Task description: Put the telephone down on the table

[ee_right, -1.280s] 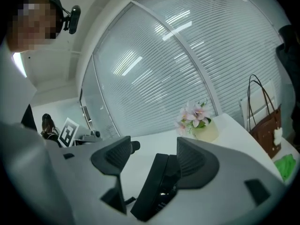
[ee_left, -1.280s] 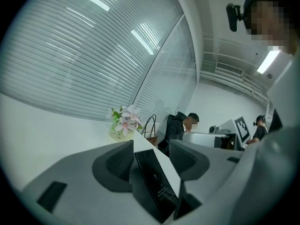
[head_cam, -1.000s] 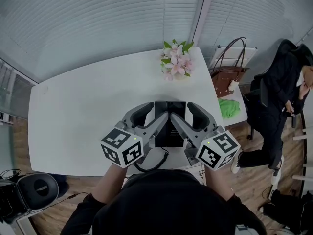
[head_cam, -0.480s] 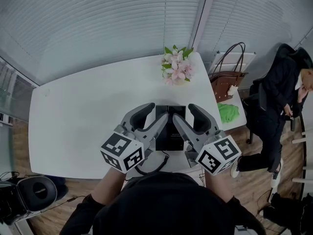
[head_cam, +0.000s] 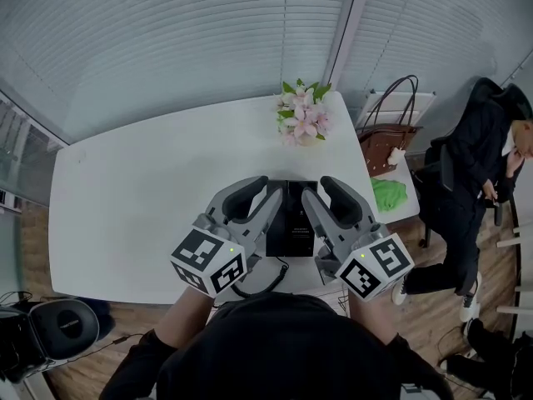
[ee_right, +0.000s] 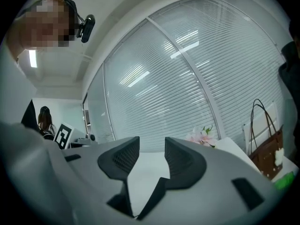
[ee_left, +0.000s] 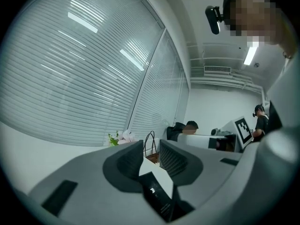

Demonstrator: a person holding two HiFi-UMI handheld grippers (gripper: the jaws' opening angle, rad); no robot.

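The black telephone [head_cam: 293,217] lies flat on the white table [head_cam: 141,190] near its front edge, its cord [head_cam: 266,283] curling off toward me. My left gripper [head_cam: 268,188] hangs over the phone's left side and my right gripper [head_cam: 319,188] over its right side. Both pairs of jaws have just been closing, and a gap still shows between each. In the left gripper view, a corner of the phone [ee_left: 157,198] shows low in the gap of the left gripper [ee_left: 151,156], with no pad pressing on it. The right gripper [ee_right: 152,153] has only bare table in its gap.
A bunch of pink flowers [head_cam: 301,115] stands at the table's far right corner. Beyond the right edge are a brown handbag [head_cam: 385,136], a green object [head_cam: 390,192] and a seated person [head_cam: 483,157]. A black round object [head_cam: 58,323] sits on the floor at lower left.
Both grippers' jaws have narrowed and both grippers have lifted a little above the phone. The phone has stayed where it lies on the table.
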